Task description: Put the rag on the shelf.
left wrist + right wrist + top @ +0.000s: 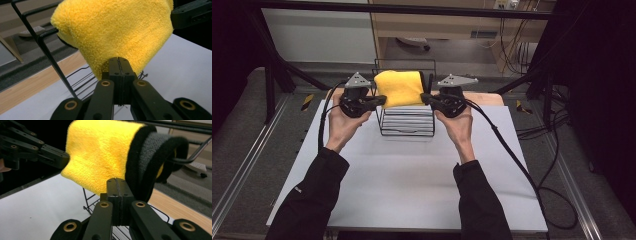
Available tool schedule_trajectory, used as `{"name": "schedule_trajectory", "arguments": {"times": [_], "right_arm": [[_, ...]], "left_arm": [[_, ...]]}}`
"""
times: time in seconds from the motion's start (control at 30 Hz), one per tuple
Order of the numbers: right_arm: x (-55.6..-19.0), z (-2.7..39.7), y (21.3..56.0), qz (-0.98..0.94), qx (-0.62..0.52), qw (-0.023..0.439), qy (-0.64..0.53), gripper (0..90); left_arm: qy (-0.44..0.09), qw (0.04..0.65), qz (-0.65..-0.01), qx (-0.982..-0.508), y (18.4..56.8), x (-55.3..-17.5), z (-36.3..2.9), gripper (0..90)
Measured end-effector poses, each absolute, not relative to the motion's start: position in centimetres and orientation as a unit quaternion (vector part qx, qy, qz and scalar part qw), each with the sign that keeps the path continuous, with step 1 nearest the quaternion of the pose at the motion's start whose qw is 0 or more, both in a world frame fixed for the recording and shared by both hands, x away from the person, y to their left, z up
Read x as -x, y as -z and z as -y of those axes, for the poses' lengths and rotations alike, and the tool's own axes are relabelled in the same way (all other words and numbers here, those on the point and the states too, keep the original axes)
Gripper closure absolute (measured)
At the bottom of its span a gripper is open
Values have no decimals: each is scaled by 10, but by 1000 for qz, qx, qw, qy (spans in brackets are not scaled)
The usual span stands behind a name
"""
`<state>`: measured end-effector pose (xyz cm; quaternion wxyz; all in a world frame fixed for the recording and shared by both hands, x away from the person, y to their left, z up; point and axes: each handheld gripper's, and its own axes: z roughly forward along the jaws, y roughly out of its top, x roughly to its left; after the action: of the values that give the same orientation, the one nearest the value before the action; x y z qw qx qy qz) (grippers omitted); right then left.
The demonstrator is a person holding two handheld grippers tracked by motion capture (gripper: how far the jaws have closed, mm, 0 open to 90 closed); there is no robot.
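Yellow cloth [400, 87] hangs draped over the top bar of a black wire rack [407, 125] at the far middle of the tabletop [412, 175]. The left hand-held gripper [382, 101] pinches its lower left corner with jaws clamped together, and the right hand-held gripper [424, 98] does the same at the right edge, beside the cloth's grey and black backing [150, 152].

Each grip takes just a thin edge of plush fabric, so an uneven pull could slip one corner free. A sideways tug might also snag the cloth on the bar and tip the light rack.

The tabletop is a pale sheet with a wooden strip [484, 98] at its far edge. Beyond lie grey floor, dark frame posts, trailing cables and wooden furniture.
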<state>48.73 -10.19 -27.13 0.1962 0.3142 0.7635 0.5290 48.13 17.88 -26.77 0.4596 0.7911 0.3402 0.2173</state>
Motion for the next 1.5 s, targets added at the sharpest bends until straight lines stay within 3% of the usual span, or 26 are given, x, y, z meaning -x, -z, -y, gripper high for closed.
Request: {"name": "schedule_trajectory", "arguments": {"times": [0.23,0.47,0.8,1.07,1.3,1.5], "right_arm": [[-490,100,278,-762,-317,195,-530,854],[-473,110,271,-747,-310,196,-554,668],[-447,136,259,-732,-317,195,-570,348],[-436,154,276,-742,-333,185,-552,148],[-425,165,307,-762,-350,163,-521,43],[-415,182,342,-769,-373,138,-500,12]], "left_arm": [[-215,469,-341,-786,269,-484,-179,896],[-213,472,-336,-786,264,-470,-186,841],[-207,460,-337,-795,268,-448,-203,578],[-210,428,-323,-817,291,-427,-214,364],[-202,420,-326,-822,330,-405,-228,180],[-191,419,-350,-815,367,-392,-246,101]]}}
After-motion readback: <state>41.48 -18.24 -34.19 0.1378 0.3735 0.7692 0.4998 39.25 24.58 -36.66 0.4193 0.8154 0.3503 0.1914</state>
